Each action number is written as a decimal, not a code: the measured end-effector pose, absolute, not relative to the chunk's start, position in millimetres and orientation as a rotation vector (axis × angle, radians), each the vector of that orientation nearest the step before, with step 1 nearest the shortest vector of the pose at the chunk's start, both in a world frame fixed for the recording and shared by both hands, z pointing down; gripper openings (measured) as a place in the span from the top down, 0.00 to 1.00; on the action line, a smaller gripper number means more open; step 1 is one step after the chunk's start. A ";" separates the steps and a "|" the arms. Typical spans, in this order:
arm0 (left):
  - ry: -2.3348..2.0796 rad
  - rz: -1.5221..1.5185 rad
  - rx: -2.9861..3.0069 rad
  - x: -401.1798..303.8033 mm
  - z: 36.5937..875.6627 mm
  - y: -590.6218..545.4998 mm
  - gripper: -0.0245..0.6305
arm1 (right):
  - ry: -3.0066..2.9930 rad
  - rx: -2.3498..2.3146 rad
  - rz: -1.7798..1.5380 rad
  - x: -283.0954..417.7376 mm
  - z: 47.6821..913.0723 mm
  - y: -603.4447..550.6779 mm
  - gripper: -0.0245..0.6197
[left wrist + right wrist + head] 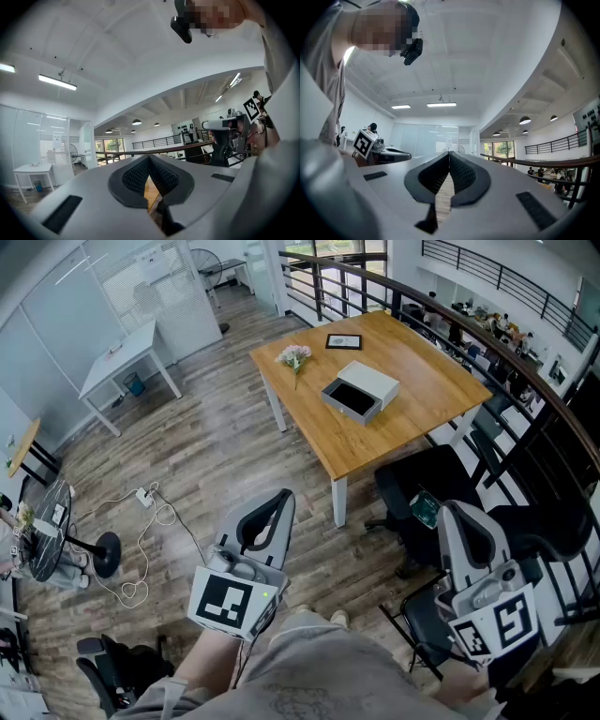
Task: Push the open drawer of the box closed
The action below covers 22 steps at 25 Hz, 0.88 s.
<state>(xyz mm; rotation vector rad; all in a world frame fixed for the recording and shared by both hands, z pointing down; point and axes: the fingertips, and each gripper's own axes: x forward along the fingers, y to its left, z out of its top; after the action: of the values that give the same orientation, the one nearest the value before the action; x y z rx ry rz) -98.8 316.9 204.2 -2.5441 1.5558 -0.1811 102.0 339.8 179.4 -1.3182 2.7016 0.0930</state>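
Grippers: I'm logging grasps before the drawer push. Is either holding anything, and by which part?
Nothing is held: the left gripper and the right gripper are both shut and empty, away from the box.

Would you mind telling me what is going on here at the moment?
A person stands some way back from the wooden table, holding a left tool and a right tool. Both have their jaws shut with nothing in them. On the table sits a white box with its drawer pulled open. Neither tool is near it, so the push to close it has not begun. Flowers and a small framed picture share the table.
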 end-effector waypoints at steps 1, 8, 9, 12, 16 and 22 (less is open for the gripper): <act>1.550 -0.187 -2.546 -96.8 204.8 315.2 0.94 | 2.693 -1.316 0.080 104.3 179.6 338.0 0.91; 1.521 -0.187 -2.562 -85.6 207.2 304.2 0.94 | 2.706 -1.333 0.059 111.9 189.5 329.5 0.91; 1.518 -0.187 -2.564 -84.8 207.3 302.8 0.94 | 2.710 -1.335 0.058 112.7 190.9 328.9 0.91; 1.514 -0.190 -2.571 -83.8 208.0 298.5 0.94 | 2.717 -1.346 0.060 115.2 192.0 325.6 0.91; 1.507 -0.165 -2.576 -83.8 205.9 295.3 0.94 | 2.717 -1.347 0.047 116.7 194.1 321.0 0.91; 1.562 -0.087 -2.529 -94.0 199.4 281.2 0.62 | 2.739 -1.325 0.035 109.1 200.4 307.6 0.91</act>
<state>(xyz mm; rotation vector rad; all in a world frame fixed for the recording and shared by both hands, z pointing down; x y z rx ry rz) -94.0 281.2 199.4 -2.5286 1.5620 -0.0866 109.1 307.6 200.4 -1.3246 2.7391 0.0351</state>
